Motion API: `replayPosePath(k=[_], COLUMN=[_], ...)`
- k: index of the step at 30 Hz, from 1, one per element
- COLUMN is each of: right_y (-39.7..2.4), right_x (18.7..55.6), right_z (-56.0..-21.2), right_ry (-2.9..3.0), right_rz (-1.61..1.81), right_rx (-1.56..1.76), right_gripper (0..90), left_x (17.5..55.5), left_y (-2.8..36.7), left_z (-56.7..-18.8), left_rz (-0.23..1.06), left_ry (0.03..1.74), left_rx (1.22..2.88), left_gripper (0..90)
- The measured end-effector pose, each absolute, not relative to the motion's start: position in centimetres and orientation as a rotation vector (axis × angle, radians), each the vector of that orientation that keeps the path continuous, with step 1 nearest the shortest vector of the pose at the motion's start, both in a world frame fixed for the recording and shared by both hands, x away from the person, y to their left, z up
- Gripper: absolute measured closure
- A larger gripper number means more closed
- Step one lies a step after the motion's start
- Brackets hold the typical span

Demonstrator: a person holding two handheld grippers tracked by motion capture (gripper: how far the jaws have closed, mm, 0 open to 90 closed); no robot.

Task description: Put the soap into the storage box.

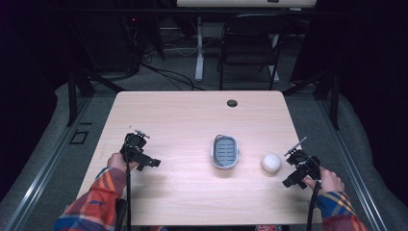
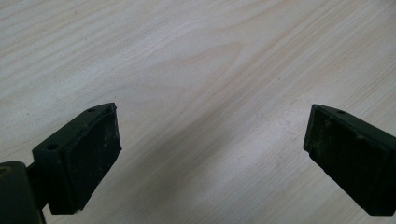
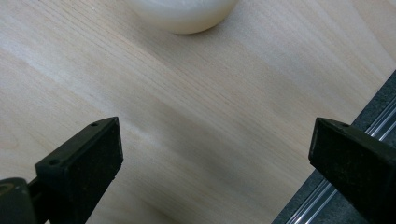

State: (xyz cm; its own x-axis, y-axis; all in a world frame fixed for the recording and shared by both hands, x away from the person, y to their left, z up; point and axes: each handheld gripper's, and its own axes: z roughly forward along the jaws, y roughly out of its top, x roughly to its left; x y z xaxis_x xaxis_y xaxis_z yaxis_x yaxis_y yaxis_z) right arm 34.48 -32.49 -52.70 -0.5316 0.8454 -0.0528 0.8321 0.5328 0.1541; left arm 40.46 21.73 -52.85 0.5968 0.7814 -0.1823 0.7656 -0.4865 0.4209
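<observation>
A small grey-blue basket (image 1: 225,151) with a wire handle sits near the middle of the light wooden table (image 1: 192,115). To its right lies a white ball (image 1: 271,163), whose lower edge shows at the top of the right gripper view (image 3: 182,16). My right gripper (image 1: 294,181) rests just right of the ball, near the table's right edge, its jaws wide apart over bare wood (image 3: 212,163). On the table's left side my left gripper (image 1: 149,163) is held low, open, with nothing but wood grain between its fingers (image 2: 212,154).
A cable hole (image 1: 232,103) is set in the table's far edge. Beyond the table stand a folding chair (image 1: 250,43) and a white desk leg (image 1: 198,48) with cables on the floor. A metal rail (image 3: 327,196) runs beside the table's right edge.
</observation>
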Motion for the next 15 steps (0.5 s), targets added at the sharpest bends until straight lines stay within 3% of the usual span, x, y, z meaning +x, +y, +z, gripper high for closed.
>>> replayPosePath(k=[15], right_y=[-31.66], right_x=[34.76], right_z=[-52.49], right_ry=[2.640], right_rz=[0.223], right_rx=[1.446], right_gripper=[0.0], left_x=[40.39], left_y=[21.69], left_z=[-52.87], left_rz=[0.046], left_ry=[1.221], left_rx=[2.375], left_gripper=[3.2])
